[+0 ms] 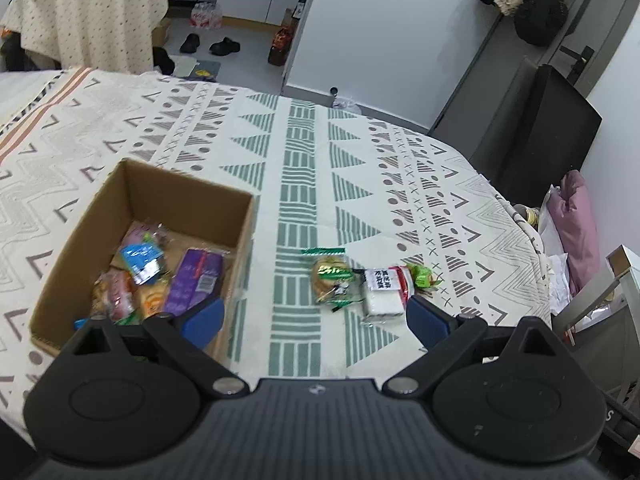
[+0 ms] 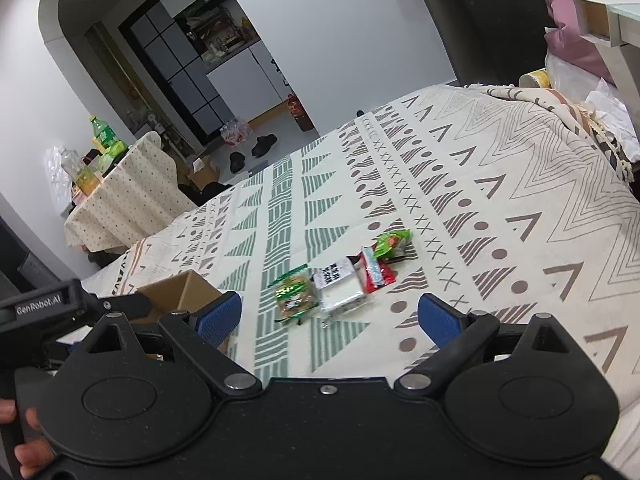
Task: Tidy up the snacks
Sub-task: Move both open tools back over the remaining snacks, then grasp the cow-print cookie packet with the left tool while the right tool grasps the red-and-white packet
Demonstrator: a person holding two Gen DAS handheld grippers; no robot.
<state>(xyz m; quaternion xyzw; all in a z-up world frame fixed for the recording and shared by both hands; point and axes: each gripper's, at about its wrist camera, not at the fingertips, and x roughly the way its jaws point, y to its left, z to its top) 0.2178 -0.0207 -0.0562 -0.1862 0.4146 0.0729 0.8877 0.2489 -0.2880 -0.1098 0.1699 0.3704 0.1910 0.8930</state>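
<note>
An open cardboard box (image 1: 188, 188) sits on the patterned cloth at the left and holds several snack packets, among them a purple pack (image 1: 198, 278) and a blue one (image 1: 140, 258). To its right lie a green-edged cookie packet (image 1: 332, 280), a white packet with a black-lettered label (image 1: 382, 292) and a small green and red packet (image 1: 420, 276). My left gripper (image 1: 316, 318) hovers open over the box's near right corner, nothing between its blue pads. My right gripper (image 2: 330, 318) is open too, just short of the cookie packet (image 2: 296, 294), white packet (image 2: 340, 286) and green packet (image 2: 392, 242). The box corner (image 2: 180, 288) shows at the left.
The cloth-covered table (image 1: 304, 152) ends at a rounded far edge. Beyond it stand a side table with a dotted cloth and bottles (image 2: 120, 196), shoes on the floor (image 1: 224, 46) and a black panel (image 1: 532, 136). Pink fabric (image 1: 576, 224) lies off the right edge. The left gripper's body (image 2: 48, 308) sits beside the right one.
</note>
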